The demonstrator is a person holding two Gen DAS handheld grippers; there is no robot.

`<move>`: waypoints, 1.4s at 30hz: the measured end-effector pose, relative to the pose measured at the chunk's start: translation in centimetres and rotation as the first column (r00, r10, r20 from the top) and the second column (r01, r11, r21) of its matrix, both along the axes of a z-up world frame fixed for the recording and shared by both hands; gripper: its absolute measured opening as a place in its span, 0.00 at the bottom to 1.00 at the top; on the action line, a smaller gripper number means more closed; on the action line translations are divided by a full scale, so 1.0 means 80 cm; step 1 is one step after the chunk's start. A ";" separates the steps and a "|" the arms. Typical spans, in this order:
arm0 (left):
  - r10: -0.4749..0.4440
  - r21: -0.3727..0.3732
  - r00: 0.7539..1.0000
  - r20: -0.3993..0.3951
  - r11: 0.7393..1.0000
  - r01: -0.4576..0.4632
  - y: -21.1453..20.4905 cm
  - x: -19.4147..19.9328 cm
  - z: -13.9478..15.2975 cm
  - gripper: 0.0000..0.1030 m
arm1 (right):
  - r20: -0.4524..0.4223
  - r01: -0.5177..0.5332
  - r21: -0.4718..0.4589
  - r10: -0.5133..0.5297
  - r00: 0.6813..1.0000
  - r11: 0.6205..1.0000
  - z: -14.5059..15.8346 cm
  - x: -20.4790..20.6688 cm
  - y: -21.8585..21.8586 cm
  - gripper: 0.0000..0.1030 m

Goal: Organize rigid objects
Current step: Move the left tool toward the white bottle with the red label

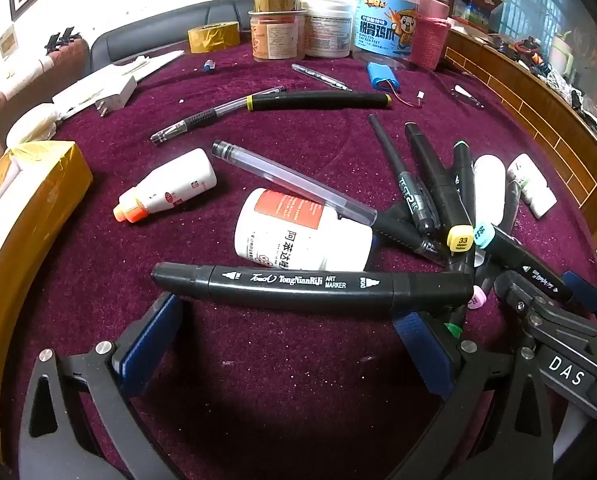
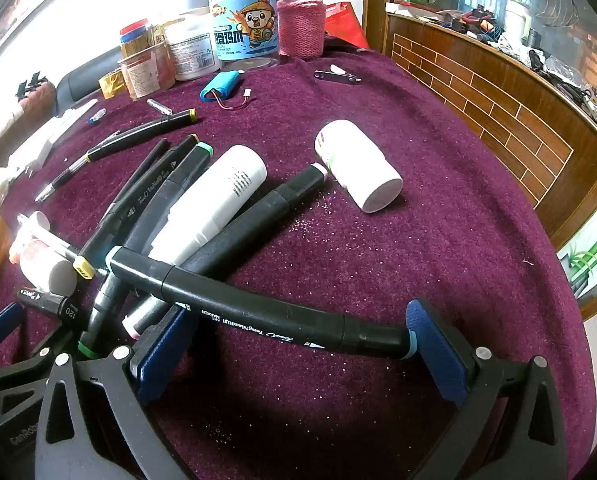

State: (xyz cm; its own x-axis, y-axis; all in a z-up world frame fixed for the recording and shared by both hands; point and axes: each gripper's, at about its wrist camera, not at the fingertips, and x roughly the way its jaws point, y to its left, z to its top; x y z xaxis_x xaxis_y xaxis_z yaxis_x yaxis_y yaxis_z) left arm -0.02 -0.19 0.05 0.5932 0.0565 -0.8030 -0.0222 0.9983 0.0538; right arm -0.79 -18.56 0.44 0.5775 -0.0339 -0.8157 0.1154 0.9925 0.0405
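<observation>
Black art markers, pens and white bottles lie on a purple cloth. My left gripper [image 1: 294, 320] is open, its blue pads just behind a black art marker [image 1: 310, 286] that lies crosswise in front of a white pill bottle [image 1: 302, 236]. My right gripper [image 2: 298, 344] is open around a black marker with light-blue caps [image 2: 258, 312]; one cap touches the right pad [image 2: 438, 352]. That marker rests on a pile of markers [image 2: 158, 200] and a white tube [image 2: 214, 200]. In the left view the right gripper [image 1: 554, 344] shows at lower right beside the pile [image 1: 450, 200].
A white bottle with an orange cap [image 1: 170, 186], a clear pen [image 1: 290, 182] and a long black marker [image 1: 318, 100] lie farther back. Jars [image 1: 386, 16] and tape [image 1: 214, 36] stand at the far edge. A yellow box [image 1: 22, 208] is left; another white bottle [image 2: 358, 164] lies right.
</observation>
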 end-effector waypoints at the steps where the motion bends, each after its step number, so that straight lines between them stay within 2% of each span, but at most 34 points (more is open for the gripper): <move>1: 0.000 -0.043 1.000 -0.008 0.999 0.000 0.002 0.000 0.000 1.00 | -0.003 0.000 0.001 0.000 1.000 1.000 0.000 0.000 0.000 0.99; 34: 0.009 -0.055 1.000 -0.007 0.998 -0.010 0.003 0.001 0.000 1.00 | 0.000 0.000 0.000 0.000 1.000 1.000 0.002 -0.001 -0.001 0.99; 38: -0.099 -0.070 0.993 -0.066 0.993 0.094 0.013 -0.011 0.003 1.00 | -0.011 -0.035 0.013 0.035 0.999 0.999 0.000 -0.001 -0.007 0.99; 42: -0.138 -0.082 0.989 -0.059 0.988 0.133 0.024 -0.028 0.004 1.00 | -0.059 -0.069 0.024 0.071 0.996 0.997 0.002 -0.002 -0.007 0.99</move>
